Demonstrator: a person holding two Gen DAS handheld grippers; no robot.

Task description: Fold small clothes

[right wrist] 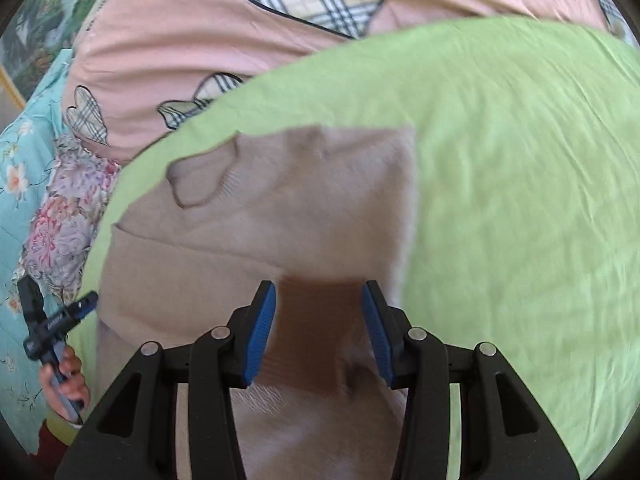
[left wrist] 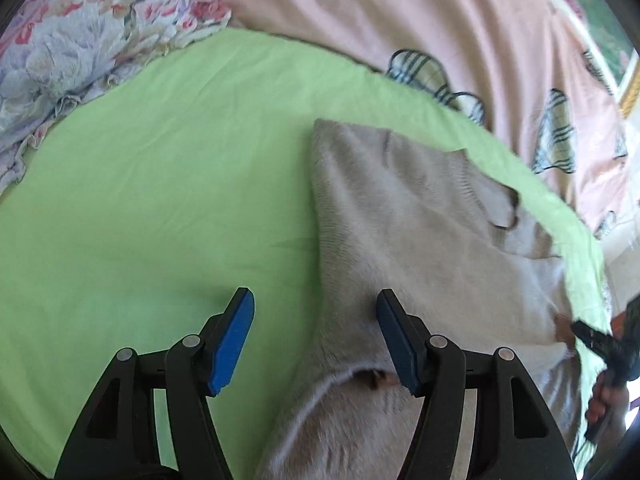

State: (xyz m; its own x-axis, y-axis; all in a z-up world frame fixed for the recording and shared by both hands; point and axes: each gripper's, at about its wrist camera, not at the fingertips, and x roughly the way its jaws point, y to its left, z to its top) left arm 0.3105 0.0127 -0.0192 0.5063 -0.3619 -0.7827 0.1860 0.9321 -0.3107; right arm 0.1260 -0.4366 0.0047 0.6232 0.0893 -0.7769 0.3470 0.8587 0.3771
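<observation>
A beige knit sweater (left wrist: 400, 208) lies partly folded on a green sheet (left wrist: 160, 200), its neck opening (right wrist: 200, 184) toward the far edge. My left gripper (left wrist: 315, 294) hovers open over the sweater's left edge, with nothing pressed between its blue pads. My right gripper (right wrist: 319, 286) is shut on the sweater's brown ribbed cuff (right wrist: 316, 328), which fills the gap between its pads. In the left wrist view the right gripper (left wrist: 592, 336) shows at the far right, held by a hand. The right wrist view shows the left gripper (right wrist: 60, 292) at the far left, beside the sweater (right wrist: 300, 200).
A pink quilt with plaid hearts (left wrist: 400, 20) is bunched beyond the green sheet (right wrist: 520, 200). Crumpled floral fabric (left wrist: 80, 40) lies at the sheet's far left. A teal flowered cloth (right wrist: 20, 160) borders the pink quilt (right wrist: 180, 40) and the floral fabric (right wrist: 68, 220).
</observation>
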